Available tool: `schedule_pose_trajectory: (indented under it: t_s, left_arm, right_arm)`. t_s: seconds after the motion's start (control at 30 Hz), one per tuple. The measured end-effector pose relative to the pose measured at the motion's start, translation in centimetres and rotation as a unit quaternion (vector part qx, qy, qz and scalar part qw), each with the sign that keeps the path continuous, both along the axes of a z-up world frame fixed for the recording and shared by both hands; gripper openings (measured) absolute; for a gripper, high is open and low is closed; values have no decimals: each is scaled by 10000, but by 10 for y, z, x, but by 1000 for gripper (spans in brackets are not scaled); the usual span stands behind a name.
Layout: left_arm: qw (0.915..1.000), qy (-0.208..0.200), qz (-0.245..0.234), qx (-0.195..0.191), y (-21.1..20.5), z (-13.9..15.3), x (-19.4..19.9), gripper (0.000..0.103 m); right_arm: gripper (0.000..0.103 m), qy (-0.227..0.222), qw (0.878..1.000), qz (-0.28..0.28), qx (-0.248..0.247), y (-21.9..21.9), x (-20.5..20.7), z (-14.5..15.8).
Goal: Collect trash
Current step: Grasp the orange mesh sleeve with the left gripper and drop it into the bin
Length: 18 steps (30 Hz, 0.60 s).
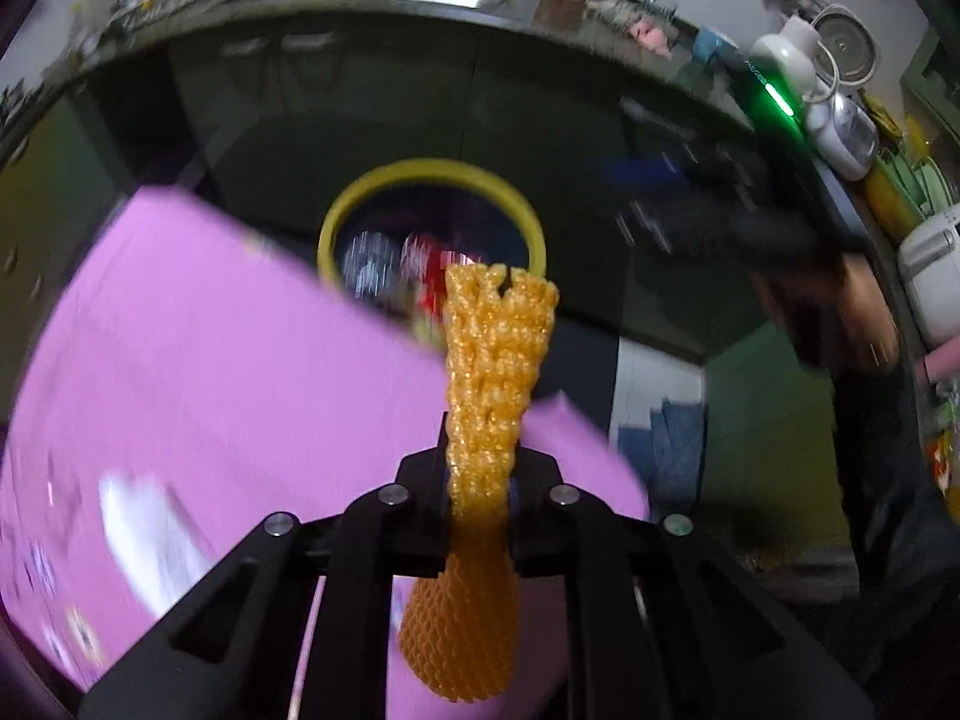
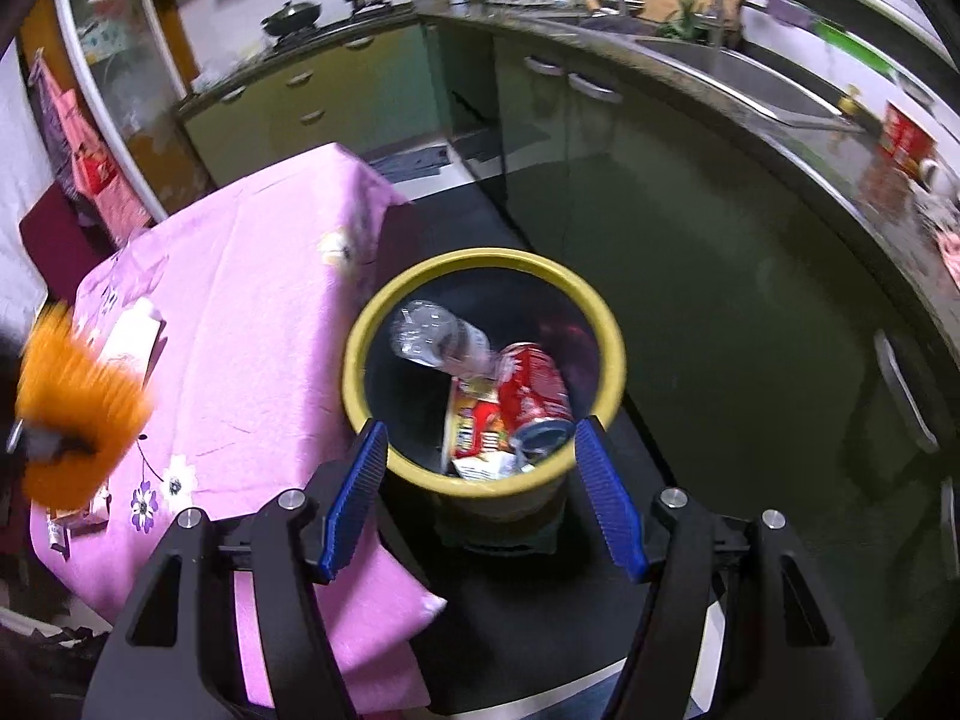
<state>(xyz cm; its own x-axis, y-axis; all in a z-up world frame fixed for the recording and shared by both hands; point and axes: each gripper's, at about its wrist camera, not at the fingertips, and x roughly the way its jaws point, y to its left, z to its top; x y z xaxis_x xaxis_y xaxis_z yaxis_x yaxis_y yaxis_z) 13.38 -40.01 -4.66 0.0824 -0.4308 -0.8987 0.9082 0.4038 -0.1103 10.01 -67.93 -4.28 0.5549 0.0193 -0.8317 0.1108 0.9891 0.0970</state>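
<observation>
1. The orange foam net (image 1: 485, 420) is pinched between the fingers of my left gripper (image 1: 480, 480), above the pink tablecloth (image 1: 240, 360).
2. I judge I am carrying it to the yellow-rimmed bin (image 2: 480, 372), which already holds a can (image 2: 534, 390) and a bottle (image 2: 438, 336).
3. My right gripper (image 2: 480, 480) hovers over the bin with fingers spread, empty.
4. Next I must bring the net over the rim, then release.

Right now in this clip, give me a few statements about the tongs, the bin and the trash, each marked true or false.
1. The left tongs grip an orange foam net. True.
2. The right tongs hold a can. False: they are open and hold nothing.
3. The yellow-rimmed bin is empty. False: a red can, a clear bottle and wrappers lie inside.
4. The table wears a pink cloth. True.
</observation>
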Motion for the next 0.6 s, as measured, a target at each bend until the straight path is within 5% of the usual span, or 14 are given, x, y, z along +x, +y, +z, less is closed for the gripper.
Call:
schedule_pose_trajectory:
  t_s: [0.3,0.4,0.53,0.6]
  left_arm:
    - [9996,-278,-87,33,-151,-57,58,18]
    - [9988,-364,-21,325,-181,-80,65,41]
    - [9979,-411,17,499,-189,-94,75,47]
    - [9986,-324,52,413,-180,-89,76,62]
  right_arm:
    - [67,171,9993,-328,53,-29,-33,-11]
    - [69,249,9989,-398,81,-37,-37,-17]
    - [69,276,9987,-410,125,-41,-35,-20]
    - [69,278,9988,-379,132,-40,-34,-21]
